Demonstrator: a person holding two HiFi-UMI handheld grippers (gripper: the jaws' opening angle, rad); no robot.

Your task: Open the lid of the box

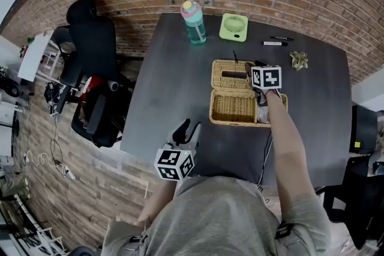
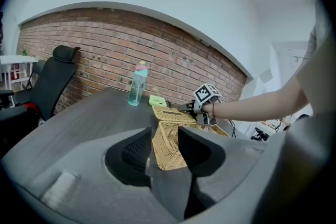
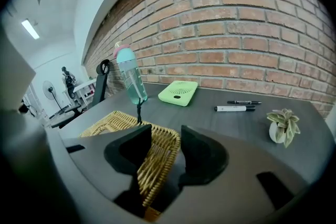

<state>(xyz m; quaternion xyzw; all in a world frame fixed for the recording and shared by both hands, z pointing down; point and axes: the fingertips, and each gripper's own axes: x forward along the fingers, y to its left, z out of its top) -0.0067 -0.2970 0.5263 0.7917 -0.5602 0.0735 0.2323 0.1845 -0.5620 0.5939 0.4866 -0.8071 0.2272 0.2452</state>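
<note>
A wicker box [image 1: 234, 107] stands in the middle of the dark table [image 1: 174, 87]. Its lid [image 1: 231, 74] is swung back to the far side, so the inside of the box shows. My right gripper [image 1: 257, 69] is at the lid's right edge. In the right gripper view the lid's woven rim [image 3: 157, 157] fills the gap of that gripper [image 3: 165, 139], which is shut on it. My left gripper [image 1: 186, 127] hovers near the table's front edge, left of the box, open with nothing in it. Beyond the left gripper [image 2: 164, 139] the box [image 2: 167, 147] shows.
Along the far side of the table stand a teal bottle [image 1: 194, 22], a green fan [image 1: 233, 27], two pens [image 1: 277, 41] and a small plant [image 1: 298, 60]. A black office chair [image 1: 90, 45] is off the table's left. A cable [image 1: 267, 150] trails toward the front edge.
</note>
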